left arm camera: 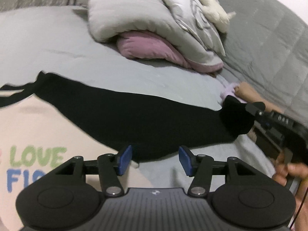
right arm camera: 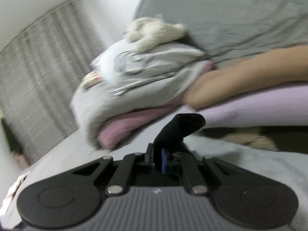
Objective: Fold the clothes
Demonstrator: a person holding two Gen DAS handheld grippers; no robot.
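A: Left wrist view shows the left gripper [left arm camera: 156,158] with its jaws apart and nothing between them. Just past them the black sleeve [left arm camera: 134,113] of the shirt [left arm camera: 34,134] lies stretched over the bed [left arm camera: 57,44]. The cream body with its print is at 9 o'clock.

B: And the other tool?

A: The right gripper [left arm camera: 250,108] is at 3 o'clock, clenched on the sleeve end. The quilt [left arm camera: 146,19] is at 12 o'clock.

B: What about the right wrist view?

A: The right gripper [right arm camera: 160,162] pinches a black cuff [right arm camera: 182,125], which sticks up at 12 o'clock. A person's arm [right arm camera: 240,77] crosses at 2 o'clock.

B: How far is the folding?

A: Early, I think. The sleeve is not yet folded over the body, and the rest is left to do.
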